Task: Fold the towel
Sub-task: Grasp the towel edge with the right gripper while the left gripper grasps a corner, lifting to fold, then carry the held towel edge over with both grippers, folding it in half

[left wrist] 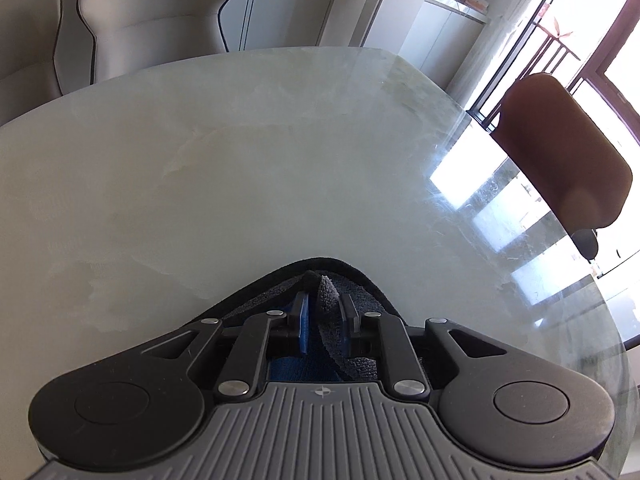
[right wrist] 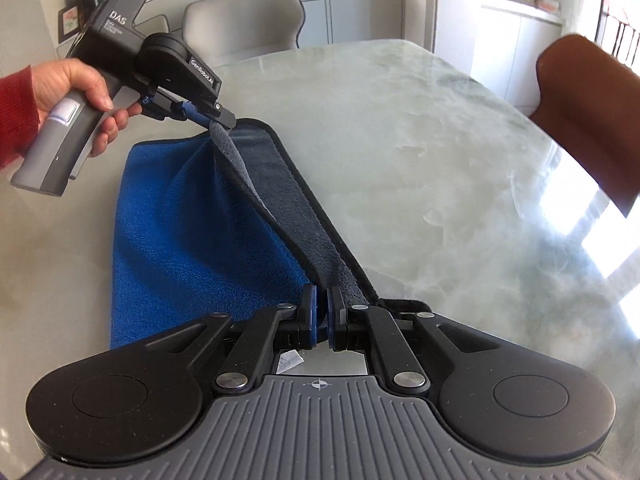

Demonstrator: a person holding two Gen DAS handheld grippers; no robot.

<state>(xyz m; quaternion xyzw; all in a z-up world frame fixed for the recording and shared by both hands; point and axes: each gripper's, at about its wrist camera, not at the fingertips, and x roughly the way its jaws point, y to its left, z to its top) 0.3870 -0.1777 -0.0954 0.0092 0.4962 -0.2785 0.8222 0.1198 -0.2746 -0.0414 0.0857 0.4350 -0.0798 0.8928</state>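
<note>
Left gripper [right wrist: 222,119] parted a little, a grey fold of the towel [right wrist: 192,216] standing between its fingers, apparently touching only the right one; firm pinch or loose, cannot tell. Right gripper [right wrist: 323,312] clamped nearly closed on the towel's near edge. Towel blue on one face, grey on the other, black-trimmed, partly lifted between both grippers, the rest lying on a pale glossy marble table [right wrist: 420,160]. Hand [right wrist: 80,92] in a red sleeve on the left handle. Beige chairs [right wrist: 244,20] beyond, brown chair [right wrist: 592,120] at right, bright window glare.

the left claw [right wrist: 222,120] housing carries "das" in white, and "genrobot.ai" on its side.
</note>
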